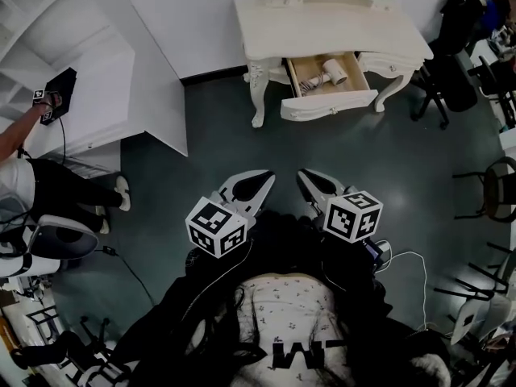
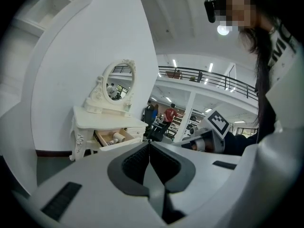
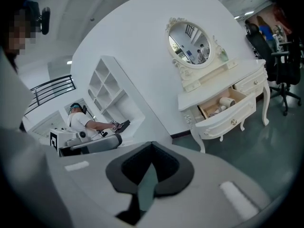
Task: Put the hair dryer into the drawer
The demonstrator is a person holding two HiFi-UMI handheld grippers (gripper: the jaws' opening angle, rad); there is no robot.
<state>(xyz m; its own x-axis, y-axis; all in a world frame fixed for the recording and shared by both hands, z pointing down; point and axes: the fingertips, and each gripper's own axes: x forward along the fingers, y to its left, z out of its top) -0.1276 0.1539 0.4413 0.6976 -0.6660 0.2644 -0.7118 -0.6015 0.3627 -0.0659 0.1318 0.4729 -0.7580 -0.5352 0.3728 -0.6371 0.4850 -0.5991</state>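
Note:
A white hair dryer (image 1: 332, 72) lies inside the open drawer (image 1: 329, 105) of a cream dressing table (image 1: 339, 22) at the far side of the floor. Both grippers are held close to my body, well short of the table and pointing toward it. My left gripper (image 1: 268, 176) is shut with nothing between its jaws, and so is my right gripper (image 1: 302, 174). In the left gripper view the hair dryer (image 2: 115, 137) shows in the drawer (image 2: 110, 141) beyond the closed tips (image 2: 149, 144). The right gripper view has the hair dryer (image 3: 225, 102) and drawer (image 3: 229, 115) far past its closed tips (image 3: 152, 144).
A white shelf unit (image 1: 72, 71) stands at the left, with a seated person (image 1: 32, 184) reaching to it. Black office chairs (image 1: 451, 55) crowd the right side. An oval mirror (image 3: 190, 44) tops the table. A white cable (image 1: 411, 264) trails on the dark floor (image 1: 242, 143) between me and the table.

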